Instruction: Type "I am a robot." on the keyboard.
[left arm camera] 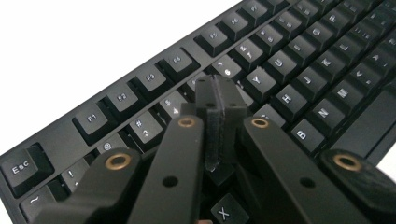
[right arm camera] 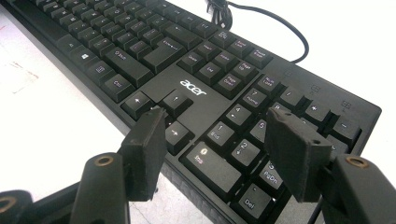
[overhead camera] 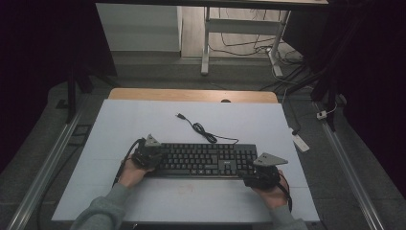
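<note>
A black Acer keyboard (overhead camera: 206, 160) lies across the middle of the white table (overhead camera: 143, 120). My left gripper (overhead camera: 149, 157) is over its left end. In the left gripper view the left gripper (left arm camera: 218, 91) is shut, jaws pressed together with nothing between them, tips just above the keys near 5 and 6 on the keyboard (left arm camera: 289, 60). My right gripper (overhead camera: 261, 176) sits at the keyboard's right front corner. In the right gripper view the right gripper (right arm camera: 214, 119) is open above the keyboard (right arm camera: 191, 88), one jaw by the arrow keys, the other over the number pad.
The keyboard's cable (overhead camera: 201, 129) curls behind it toward the table's far side and ends in a loose USB plug (overhead camera: 180, 116). A wooden strip (overhead camera: 191, 95) borders the far edge. On the floor at the right lies a white power strip (overhead camera: 300, 142).
</note>
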`<state>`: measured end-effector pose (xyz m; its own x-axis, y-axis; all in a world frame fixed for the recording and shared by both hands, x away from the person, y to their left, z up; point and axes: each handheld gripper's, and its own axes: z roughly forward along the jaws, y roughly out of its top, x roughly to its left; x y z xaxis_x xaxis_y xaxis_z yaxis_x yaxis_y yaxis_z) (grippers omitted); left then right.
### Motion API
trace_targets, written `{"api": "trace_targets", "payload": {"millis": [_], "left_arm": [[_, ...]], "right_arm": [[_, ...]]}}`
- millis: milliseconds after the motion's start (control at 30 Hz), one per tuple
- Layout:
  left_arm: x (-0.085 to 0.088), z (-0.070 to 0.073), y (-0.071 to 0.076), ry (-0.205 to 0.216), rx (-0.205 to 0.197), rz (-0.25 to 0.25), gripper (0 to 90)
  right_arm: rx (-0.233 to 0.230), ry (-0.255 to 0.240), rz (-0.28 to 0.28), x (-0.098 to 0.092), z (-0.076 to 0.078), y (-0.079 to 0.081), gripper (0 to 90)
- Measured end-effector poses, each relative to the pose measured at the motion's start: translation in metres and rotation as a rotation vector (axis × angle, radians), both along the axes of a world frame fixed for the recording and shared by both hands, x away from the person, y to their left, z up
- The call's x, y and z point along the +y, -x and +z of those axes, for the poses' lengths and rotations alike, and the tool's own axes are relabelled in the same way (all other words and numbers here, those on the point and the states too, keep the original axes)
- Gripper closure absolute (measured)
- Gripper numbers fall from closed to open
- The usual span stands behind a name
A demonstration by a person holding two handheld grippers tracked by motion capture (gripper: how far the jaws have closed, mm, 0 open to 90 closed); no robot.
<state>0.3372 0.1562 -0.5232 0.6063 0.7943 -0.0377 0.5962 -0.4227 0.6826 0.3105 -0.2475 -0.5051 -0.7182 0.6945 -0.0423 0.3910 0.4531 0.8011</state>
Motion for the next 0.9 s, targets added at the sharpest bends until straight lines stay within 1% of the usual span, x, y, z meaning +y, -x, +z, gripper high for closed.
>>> {"api": "trace_targets", "payload": {"millis": [167, 233, 300, 400, 467, 533, 567, 600, 633, 700, 800, 900], "left_arm": [[0.001, 0.002, 0.001, 0.004, -0.005, 0.002, 89.0], [0.003, 0.004, 0.001, 0.029, -0.012, 0.001, 88.3], [0.005, 0.007, 0.003, 0.053, -0.022, 0.002, 84.5], [0.010, 0.013, 0.006, 0.102, -0.038, 0.007, 74.5], [0.012, 0.016, 0.008, 0.114, -0.049, 0.007, 65.0], [0.013, 0.019, 0.011, 0.140, -0.045, 0.001, 54.0], [0.014, 0.021, 0.013, 0.153, -0.030, -0.011, 48.3], [0.014, 0.022, 0.015, 0.153, -0.029, -0.015, 43.7], [0.014, 0.023, 0.016, 0.145, -0.033, -0.015, 40.5], [0.014, 0.025, 0.019, 0.143, -0.035, -0.024, 35.2], [0.017, 0.027, 0.023, 0.145, -0.025, -0.036, 29.8], [0.019, 0.029, 0.028, 0.147, -0.021, -0.038, 26.7]], "right_arm": [[0.000, 0.002, 0.000, 0.000, 0.000, 0.000, 38.9], [-0.003, -0.002, 0.001, 0.000, 0.000, 0.000, 38.9], [-0.005, -0.005, 0.001, 0.000, 0.001, 0.000, 38.9], [-0.005, -0.005, 0.001, -0.001, 0.001, 0.001, 38.9], [-0.005, -0.005, 0.003, -0.001, 0.002, 0.001, 38.9], [-0.008, -0.011, 0.004, -0.001, 0.002, 0.001, 38.9], [-0.010, -0.009, 0.004, -0.001, 0.002, 0.001, 38.9], [-0.011, -0.014, 0.002, -0.001, 0.002, 0.001, 38.9], [-0.011, -0.016, 0.002, -0.002, 0.002, 0.001, 38.9], [-0.007, -0.014, 0.001, -0.002, 0.003, 0.001, 38.9], [-0.006, -0.011, -0.002, -0.002, 0.002, 0.001, 38.9], [-0.009, -0.017, -0.004, -0.003, 0.003, 0.001, 38.9]]}}
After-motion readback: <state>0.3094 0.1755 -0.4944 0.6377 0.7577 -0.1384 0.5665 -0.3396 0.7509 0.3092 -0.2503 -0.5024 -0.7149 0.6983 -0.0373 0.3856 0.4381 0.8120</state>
